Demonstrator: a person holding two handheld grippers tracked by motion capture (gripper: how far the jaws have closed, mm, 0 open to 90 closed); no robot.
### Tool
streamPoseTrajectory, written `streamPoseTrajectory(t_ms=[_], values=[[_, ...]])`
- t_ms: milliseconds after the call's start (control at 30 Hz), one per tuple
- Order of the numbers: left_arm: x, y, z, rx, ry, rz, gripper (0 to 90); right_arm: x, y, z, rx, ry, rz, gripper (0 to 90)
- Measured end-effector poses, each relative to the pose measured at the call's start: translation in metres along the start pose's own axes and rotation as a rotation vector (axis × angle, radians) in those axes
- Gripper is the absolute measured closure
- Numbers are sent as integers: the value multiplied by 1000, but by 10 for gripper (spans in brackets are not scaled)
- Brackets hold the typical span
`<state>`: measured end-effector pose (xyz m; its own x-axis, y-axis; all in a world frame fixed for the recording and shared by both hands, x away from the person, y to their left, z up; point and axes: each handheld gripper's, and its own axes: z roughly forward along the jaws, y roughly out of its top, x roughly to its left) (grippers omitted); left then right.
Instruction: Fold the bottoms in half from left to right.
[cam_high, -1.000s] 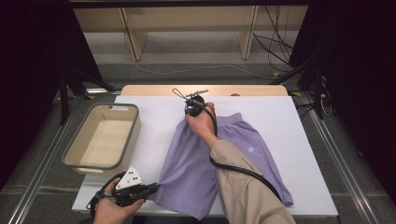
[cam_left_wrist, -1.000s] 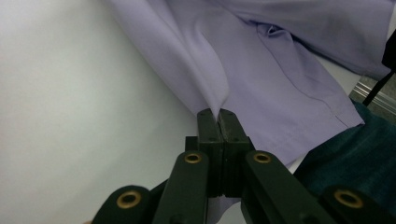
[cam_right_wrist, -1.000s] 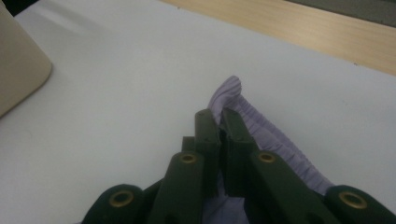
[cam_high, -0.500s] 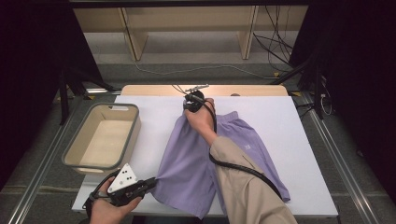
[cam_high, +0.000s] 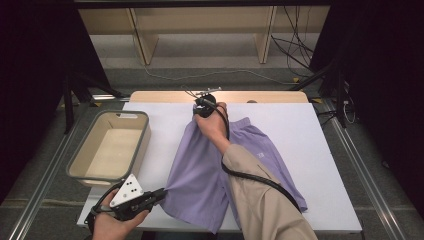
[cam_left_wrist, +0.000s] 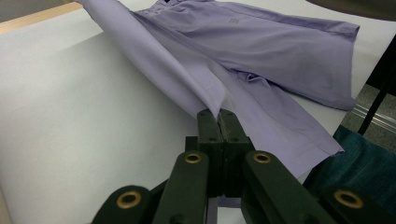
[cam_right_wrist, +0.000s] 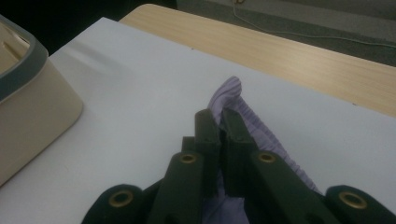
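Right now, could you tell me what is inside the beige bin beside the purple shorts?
The bin holds nothing on the bare beige floor that shows; its near wall covers the nearest strip of that floor.

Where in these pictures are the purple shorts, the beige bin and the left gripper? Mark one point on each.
purple shorts (cam_high: 200, 170): high view, on the flat cloth of the leg.
beige bin (cam_high: 144, 134): high view, on its grey rim.
left gripper (cam_left_wrist: 219, 116): left gripper view, between the jaw tips pinching the cloth.
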<state>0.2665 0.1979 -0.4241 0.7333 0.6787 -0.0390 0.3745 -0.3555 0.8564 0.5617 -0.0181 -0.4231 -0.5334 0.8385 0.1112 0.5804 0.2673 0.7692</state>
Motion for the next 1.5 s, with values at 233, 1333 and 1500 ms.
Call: streamPoseTrajectory(t_ms=[233, 1333, 1500], values=[[-1, 2, -2, -9, -1, 4, 890, 3, 4, 0, -15, 9, 2, 873], [1, 11, -17, -61, 27, 10, 890, 19, 21, -2, -76, 12, 5, 873], [1, 12, -20, -70, 32, 10, 890, 21, 24, -3, -82, 12, 0, 873]])
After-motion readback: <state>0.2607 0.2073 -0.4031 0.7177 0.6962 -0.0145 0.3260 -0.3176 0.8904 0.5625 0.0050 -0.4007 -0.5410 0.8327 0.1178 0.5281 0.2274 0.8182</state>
